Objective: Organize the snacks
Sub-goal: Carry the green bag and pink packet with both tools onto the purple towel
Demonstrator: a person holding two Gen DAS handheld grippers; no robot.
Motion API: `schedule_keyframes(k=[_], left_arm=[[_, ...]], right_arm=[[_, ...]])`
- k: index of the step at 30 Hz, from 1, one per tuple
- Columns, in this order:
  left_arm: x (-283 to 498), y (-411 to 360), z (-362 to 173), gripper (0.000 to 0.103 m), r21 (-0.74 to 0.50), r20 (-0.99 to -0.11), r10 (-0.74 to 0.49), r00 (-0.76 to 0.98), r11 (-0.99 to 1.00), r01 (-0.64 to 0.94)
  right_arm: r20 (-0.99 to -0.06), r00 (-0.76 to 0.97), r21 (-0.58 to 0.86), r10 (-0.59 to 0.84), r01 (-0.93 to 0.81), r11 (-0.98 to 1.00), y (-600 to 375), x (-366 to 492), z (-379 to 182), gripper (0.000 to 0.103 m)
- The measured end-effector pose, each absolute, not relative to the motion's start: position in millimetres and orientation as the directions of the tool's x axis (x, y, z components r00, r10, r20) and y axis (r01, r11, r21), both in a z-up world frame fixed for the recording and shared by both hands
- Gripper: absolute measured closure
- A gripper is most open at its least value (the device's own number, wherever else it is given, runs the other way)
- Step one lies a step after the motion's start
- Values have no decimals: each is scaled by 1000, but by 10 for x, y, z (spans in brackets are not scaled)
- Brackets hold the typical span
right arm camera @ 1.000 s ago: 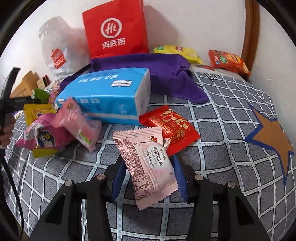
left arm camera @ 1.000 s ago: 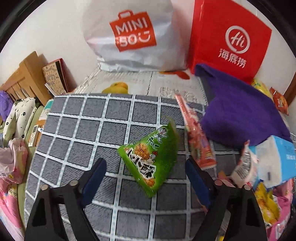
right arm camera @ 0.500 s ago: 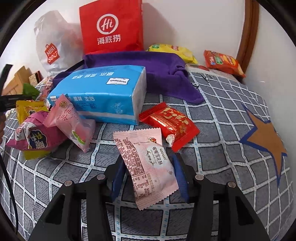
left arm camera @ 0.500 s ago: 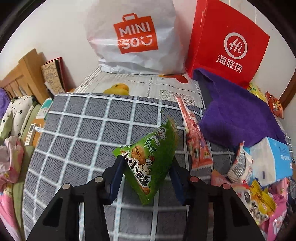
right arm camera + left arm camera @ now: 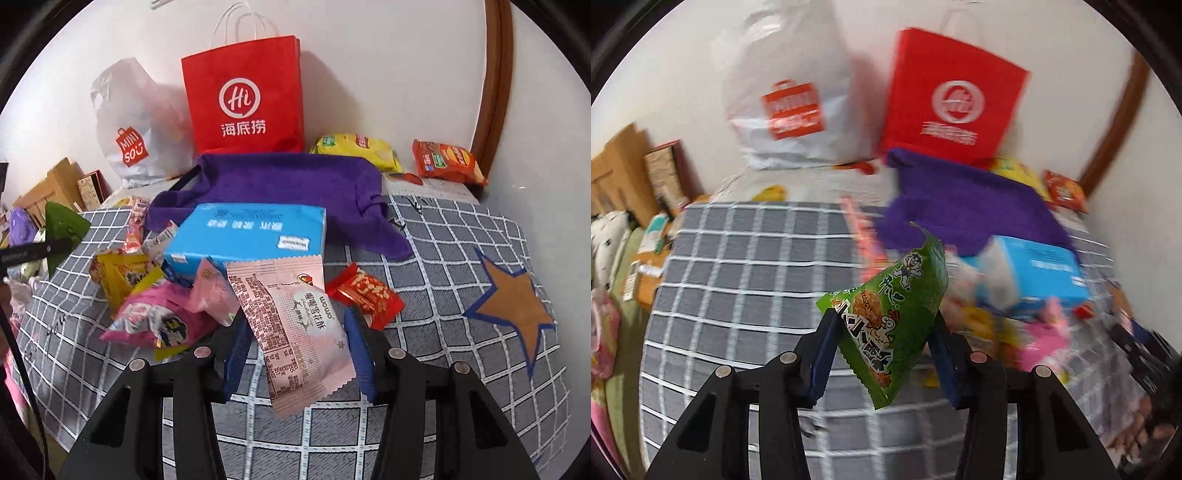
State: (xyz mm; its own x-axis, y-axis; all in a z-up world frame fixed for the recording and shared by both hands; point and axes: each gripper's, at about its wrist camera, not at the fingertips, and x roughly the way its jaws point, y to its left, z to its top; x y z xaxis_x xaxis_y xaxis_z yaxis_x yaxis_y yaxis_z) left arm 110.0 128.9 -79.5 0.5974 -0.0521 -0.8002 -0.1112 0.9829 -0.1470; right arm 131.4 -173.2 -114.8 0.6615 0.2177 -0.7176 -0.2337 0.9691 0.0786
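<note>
— Between the fingers of the left gripper [image 5: 882, 354] sat a green snack bag [image 5: 886, 314], a crinkly foil pouch shaped like a wedge, clamped on both sides and clear of the checked blanket [image 5: 746, 266].

— And the right gripper [image 5: 295, 354]?

— It was closed on a pink packet [image 5: 295, 325], flat, glossy, with a sawtooth seam hanging below the fingertips.

— How far had the sorting got, would you say?

— Barely started, I'd judge. Beyond the right fingers a heap of packets lay jumbled against a blue tissue pack [image 5: 247, 236]: a yellow one [image 5: 118, 273], a puffy pink one [image 5: 159, 321], a small red one [image 5: 365, 295] just beside the right-hand finger. Farther back, two more lay past a fuzzy purple cloth [image 5: 280, 184], near a stiff red paper bag [image 5: 243, 96] and a slack white plastic bag [image 5: 133, 125]. Where the two held packets belonged, I couldn't tell.
</note>
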Motion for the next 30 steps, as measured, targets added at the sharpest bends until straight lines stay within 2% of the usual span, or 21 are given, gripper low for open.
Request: schedule_keyframes(k=[13, 21, 30], left_arm=[[1382, 511, -335, 58, -147, -760, -154, 632, 987, 63], [1790, 477, -67, 58, -94, -738, -108, 666, 994, 58], [2304, 544, -11, 58, -117, -736, -124, 666, 992, 55]], right_arm=[[-648, 737, 50, 193, -212, 976, -1716, 1636, -463, 53], [-602, 773, 9, 202, -247, 969, -1541, 2131, -104, 53], [-617, 756, 11, 217, -268, 963, -1398, 2662, -163, 53]])
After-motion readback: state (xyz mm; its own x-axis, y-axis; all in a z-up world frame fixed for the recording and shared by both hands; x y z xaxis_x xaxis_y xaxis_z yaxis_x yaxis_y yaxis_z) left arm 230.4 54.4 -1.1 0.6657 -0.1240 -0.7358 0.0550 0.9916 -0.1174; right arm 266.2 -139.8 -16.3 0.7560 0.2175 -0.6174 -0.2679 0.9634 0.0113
